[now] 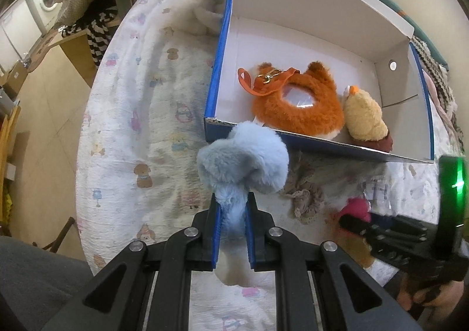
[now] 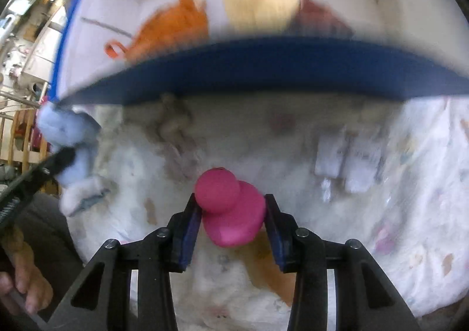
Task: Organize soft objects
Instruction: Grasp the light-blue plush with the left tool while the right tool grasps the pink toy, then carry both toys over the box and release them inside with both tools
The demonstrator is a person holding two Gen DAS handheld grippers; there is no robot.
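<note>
the left gripper (image 1: 231, 213) squeezes the blue fluffy toy (image 1: 243, 161); lift it gently over the box (image 1: 293, 140) wall. the right gripper (image 2: 231, 213) has its jaws around the pink toy (image 2: 230, 211).

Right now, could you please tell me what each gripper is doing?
Left gripper: closed on the blue plush toy.
Right gripper: fingers around the pink toy; whether they grip it yet cannot be told.

Fluffy blue plush (image 1: 243, 155) and pink toy (image 2: 230, 208) lie outside the box (image 1: 322, 145) holding orange and tan plushes.
</note>
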